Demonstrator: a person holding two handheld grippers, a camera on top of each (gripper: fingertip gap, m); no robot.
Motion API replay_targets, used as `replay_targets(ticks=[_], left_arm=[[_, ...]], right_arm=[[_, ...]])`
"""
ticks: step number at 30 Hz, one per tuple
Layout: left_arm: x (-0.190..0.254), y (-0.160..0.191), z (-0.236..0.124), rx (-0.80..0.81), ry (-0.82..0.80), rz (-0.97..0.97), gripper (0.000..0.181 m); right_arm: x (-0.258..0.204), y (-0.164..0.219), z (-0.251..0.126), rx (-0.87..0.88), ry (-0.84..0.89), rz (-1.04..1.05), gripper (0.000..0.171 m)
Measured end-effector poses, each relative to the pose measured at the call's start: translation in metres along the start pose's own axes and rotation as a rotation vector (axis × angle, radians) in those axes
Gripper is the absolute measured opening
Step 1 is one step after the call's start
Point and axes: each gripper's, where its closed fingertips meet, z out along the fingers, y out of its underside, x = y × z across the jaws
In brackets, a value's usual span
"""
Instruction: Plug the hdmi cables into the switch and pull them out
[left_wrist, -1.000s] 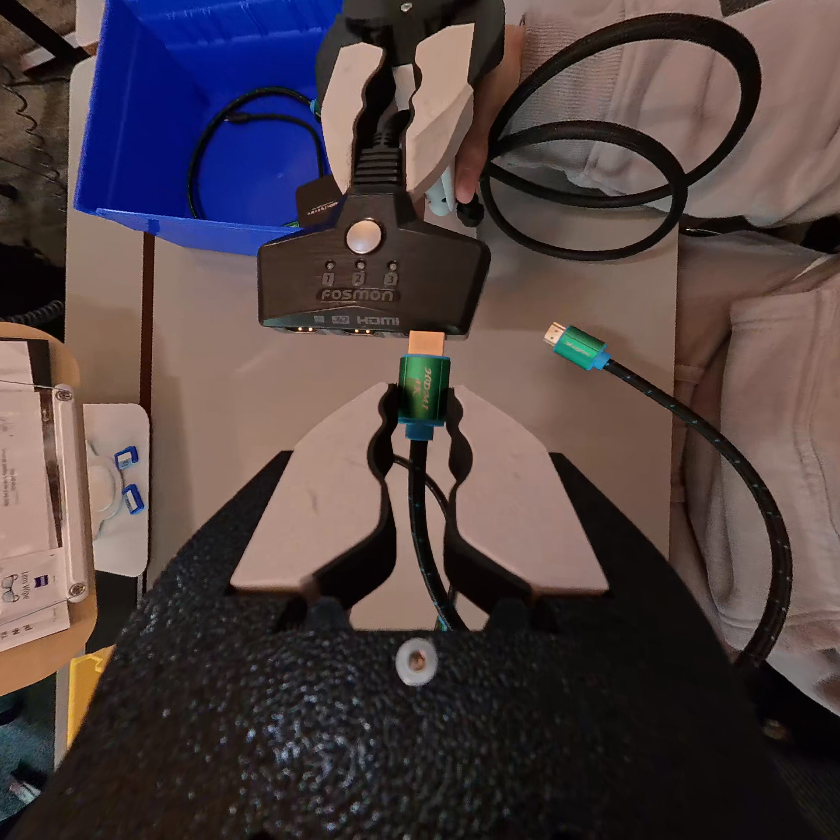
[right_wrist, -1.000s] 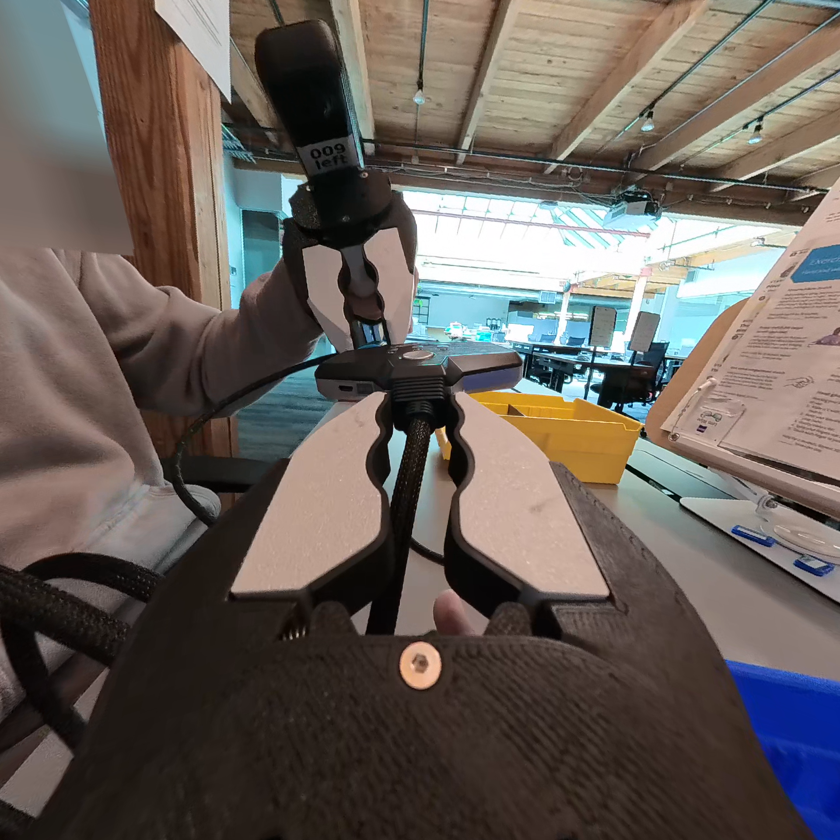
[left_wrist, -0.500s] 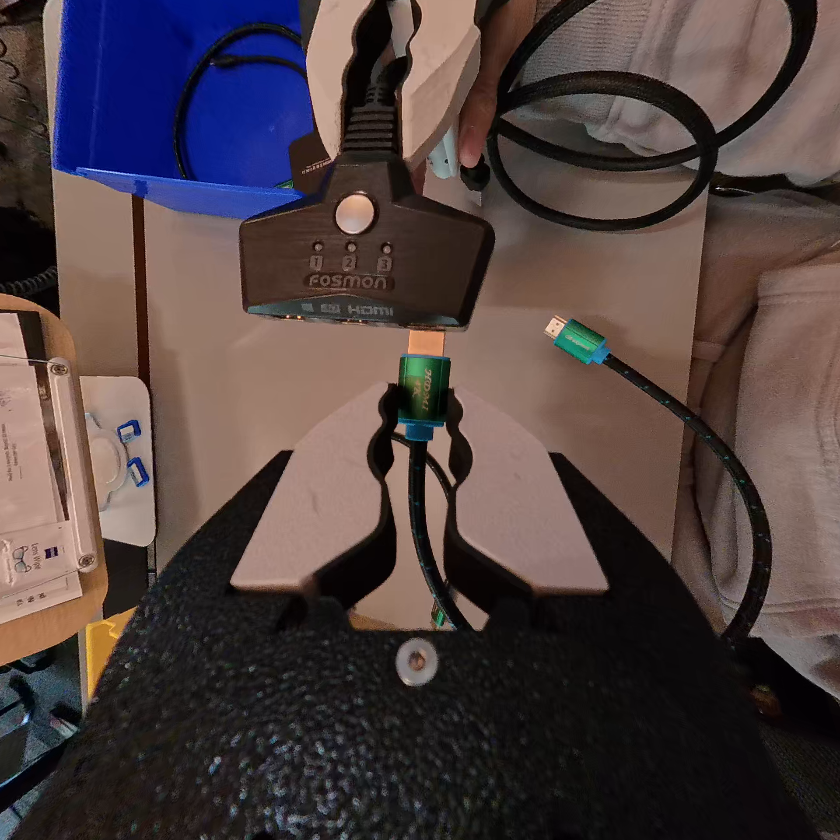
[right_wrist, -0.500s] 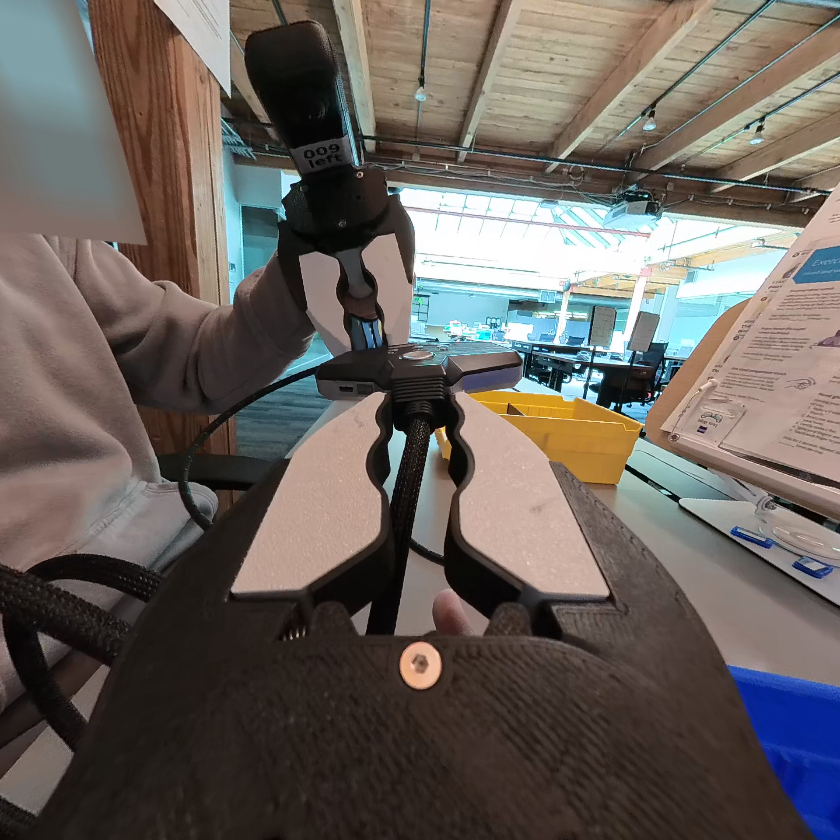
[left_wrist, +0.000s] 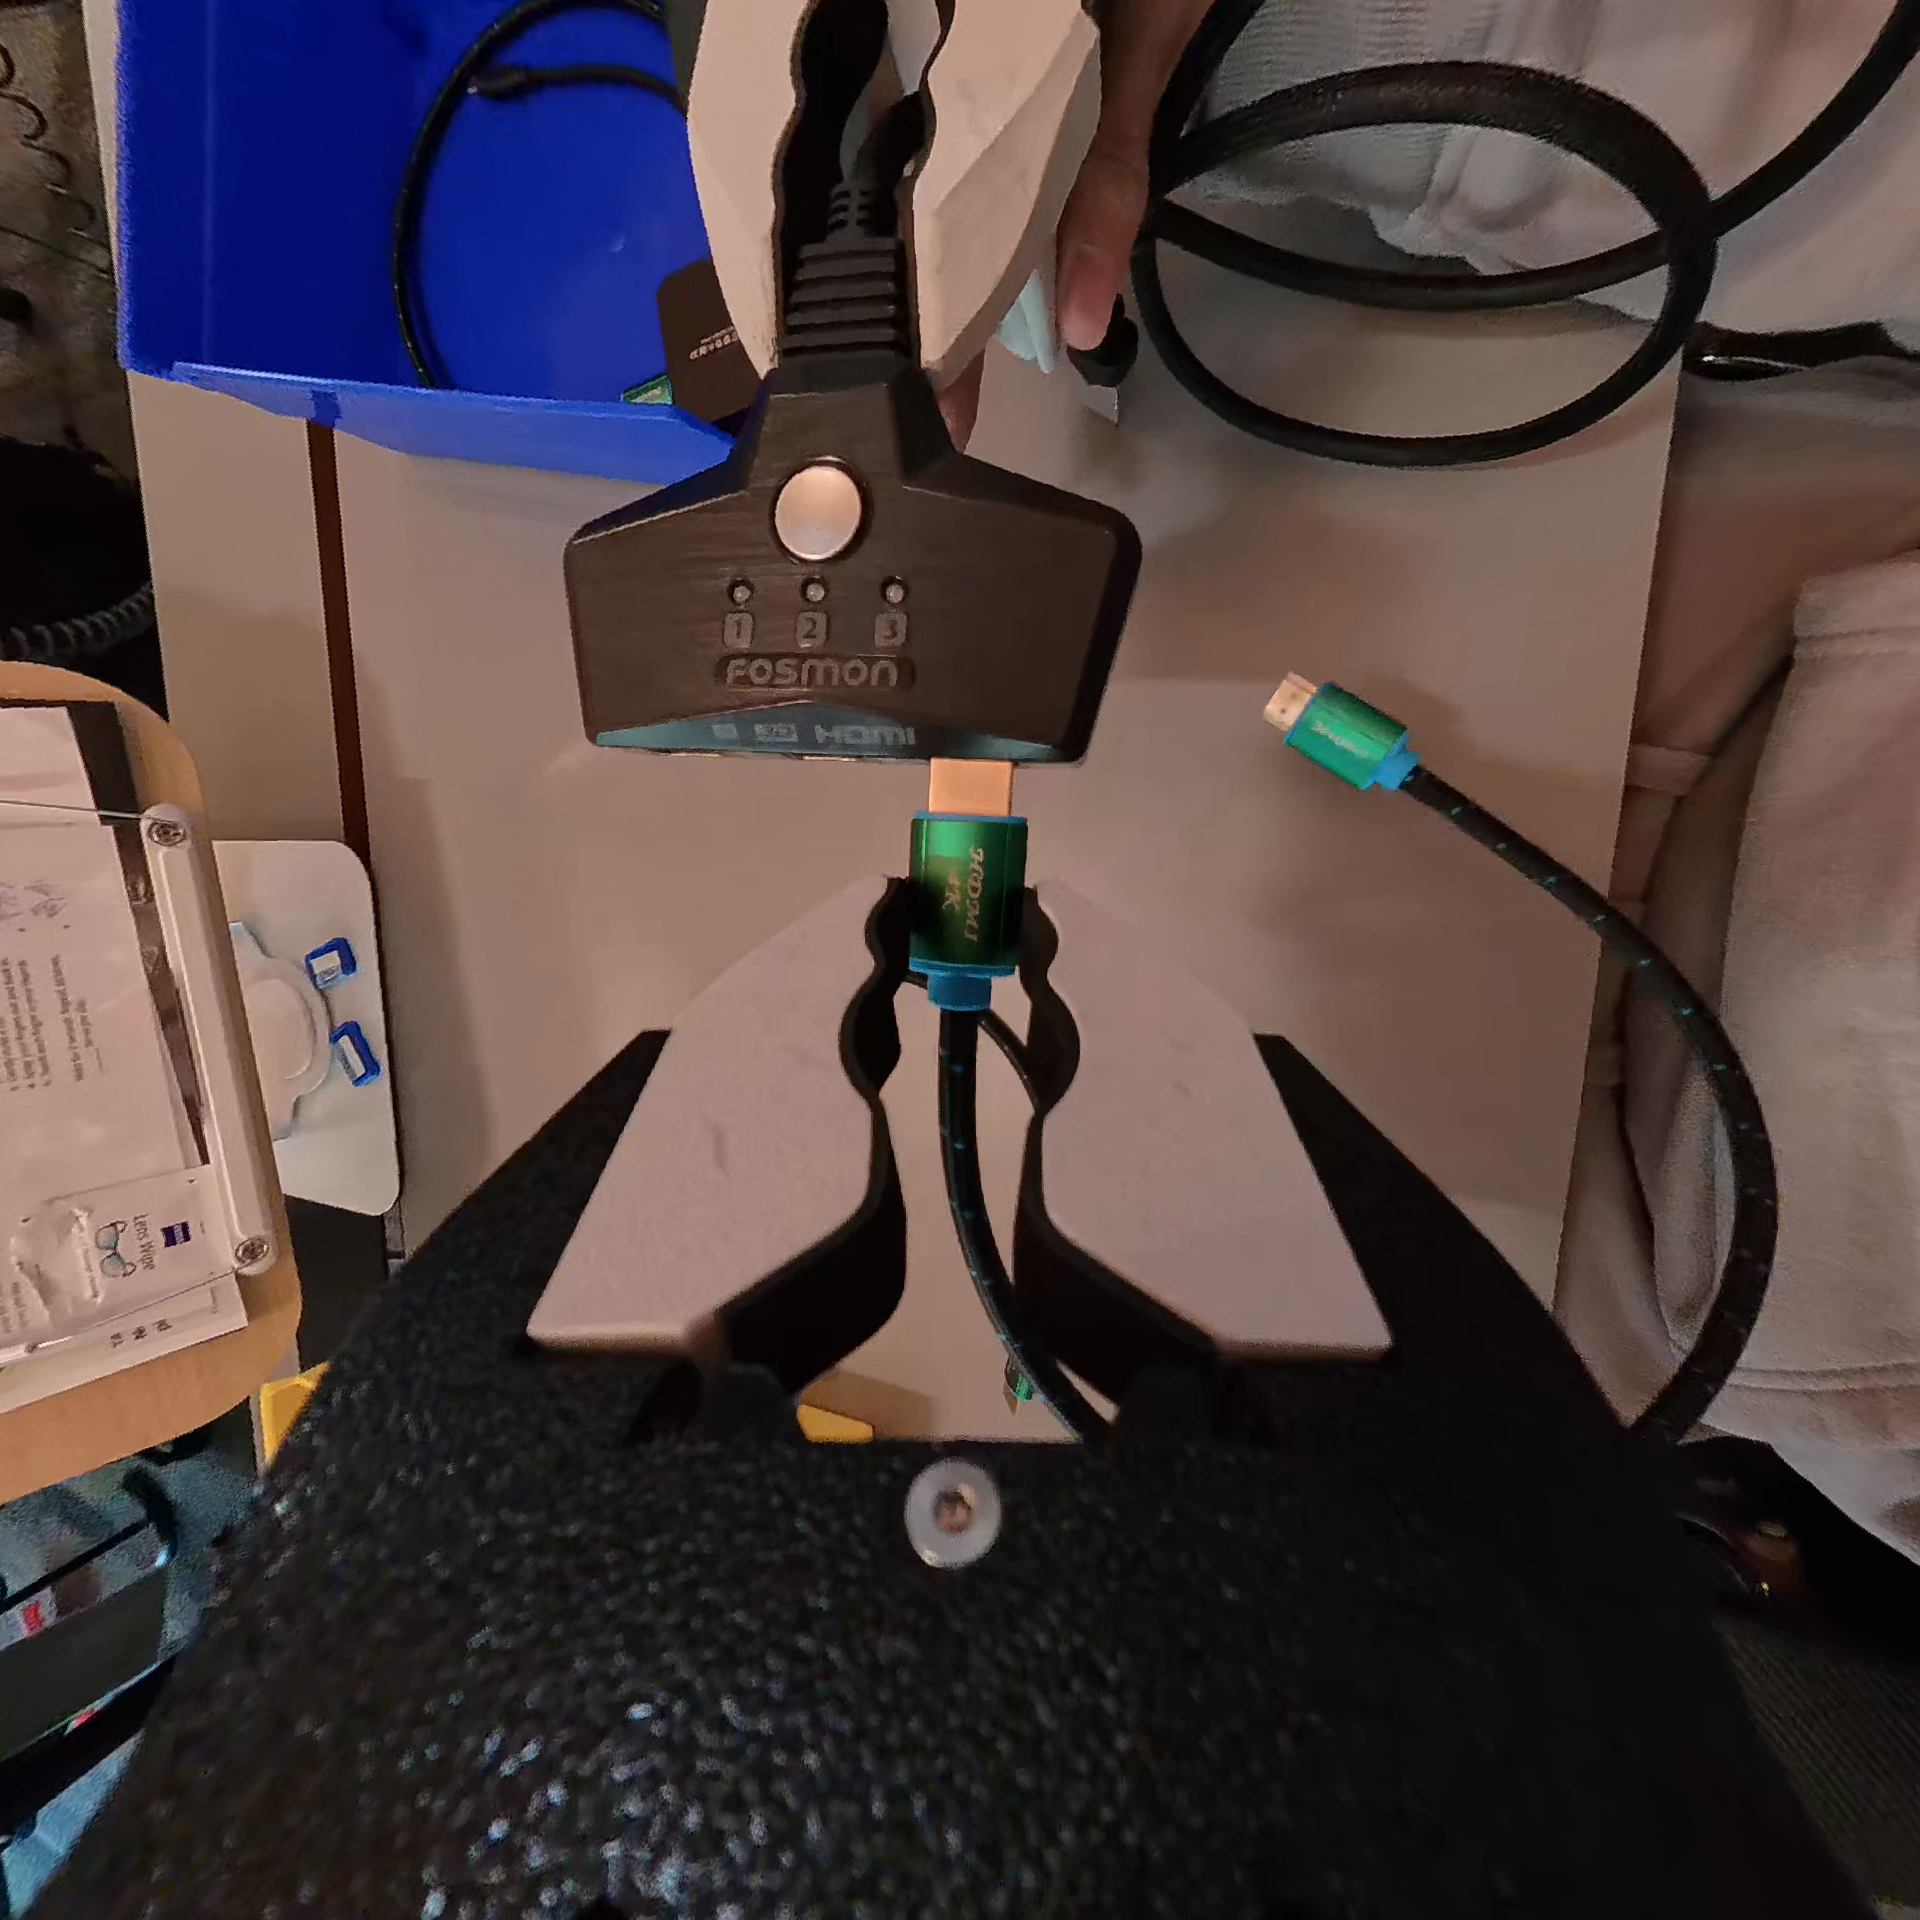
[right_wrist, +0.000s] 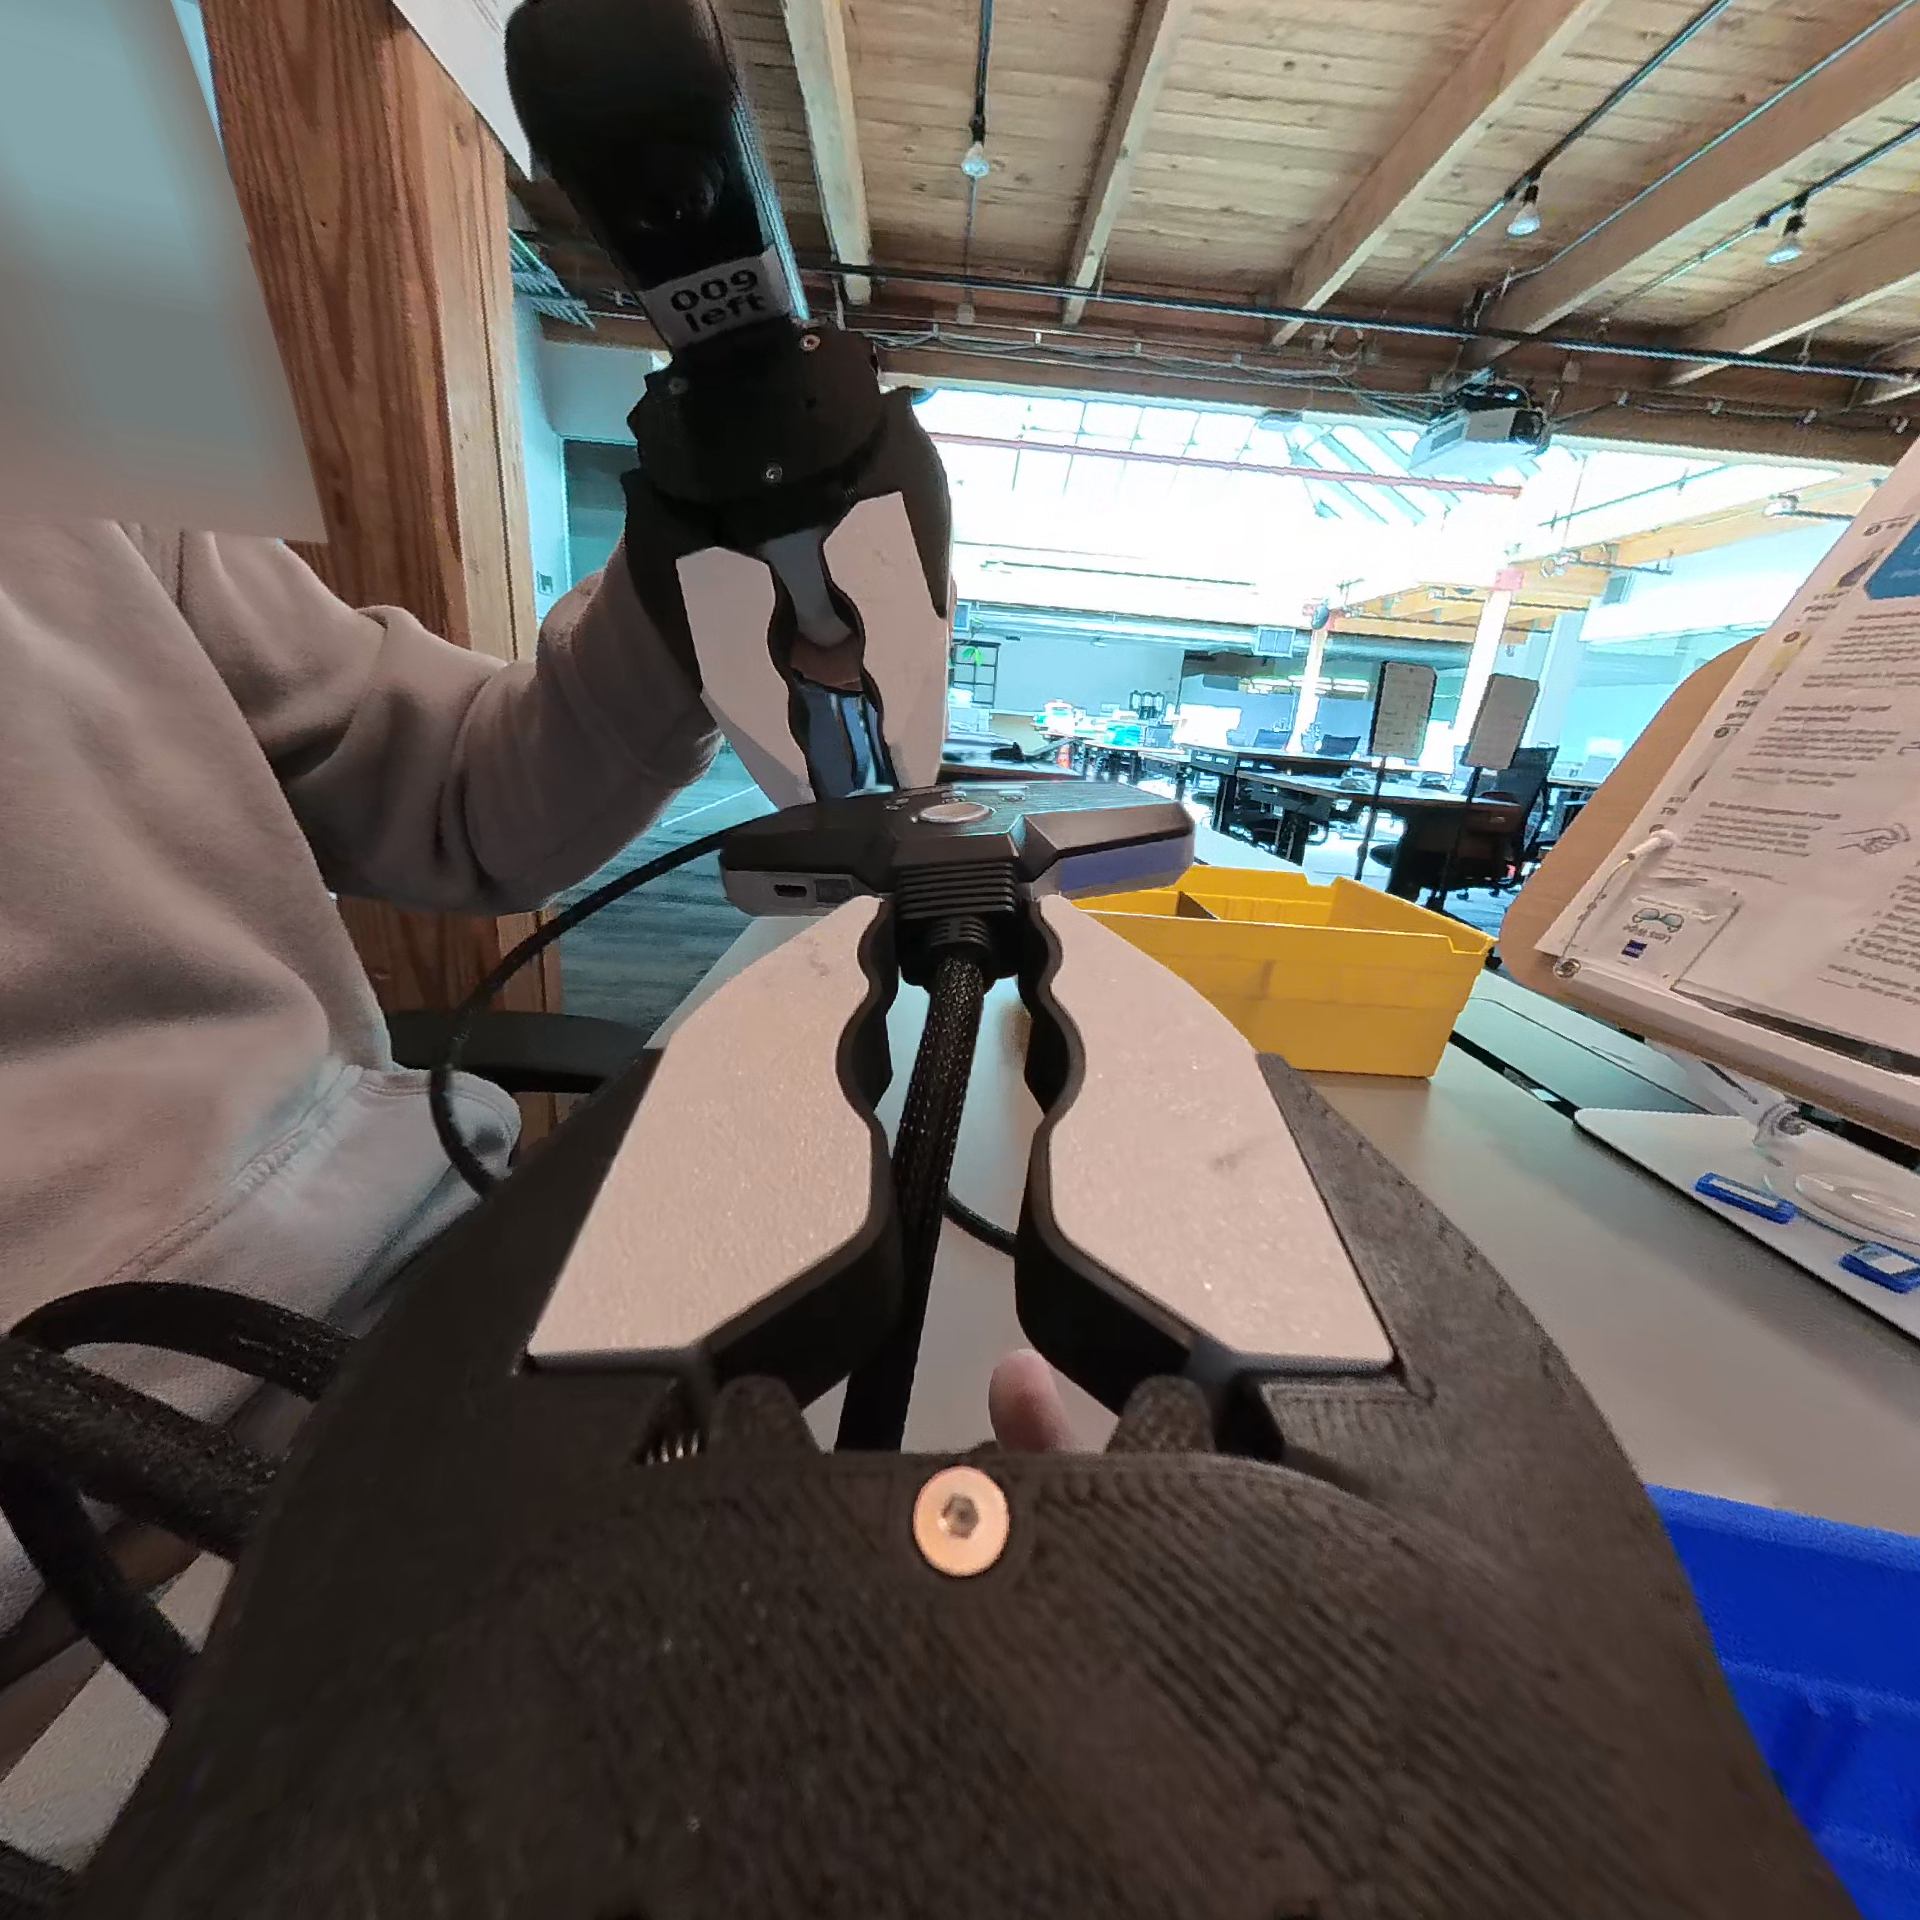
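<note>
A black HDMI switch (left_wrist: 847, 613) hangs above the grey table (left_wrist: 1299, 935). My right gripper (right_wrist: 956, 909) is shut on the switch's strain relief and thick black cable (right_wrist: 930, 1091); it shows at the top of the left wrist view (left_wrist: 883, 208). My left gripper (left_wrist: 961, 894) is shut on a green HDMI plug (left_wrist: 966, 894), whose gold tip (left_wrist: 969, 787) sits at the switch's right-hand port, part inserted or just outside. A second green plug (left_wrist: 1340, 732) lies loose on the table to the right. The left gripper also shows in the right wrist view (right_wrist: 847, 769).
A blue bin (left_wrist: 312, 208) with a thin black cable stands at the back left. A yellow bin (right_wrist: 1299, 966) is beyond the switch. A clipboard stand with papers (left_wrist: 94, 1039) is at the left. The thick cable coils (left_wrist: 1403, 343) by a person's light sleeve.
The switch and the right gripper have shifted slightly in the left wrist view. The green plug's tip stays at the right-hand port, with about the same gold length showing.
</note>
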Motion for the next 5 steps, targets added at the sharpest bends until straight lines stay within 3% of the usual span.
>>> replay_targets(ticks=[5], left_arm=[[0.0024, 0.0043, 0.004, -0.042, 0.0, 0.024, 0.02]], right_arm=[[-0.0014, 0.0005, 0.003, 0.0, -0.01, -0.001, 0.022]])
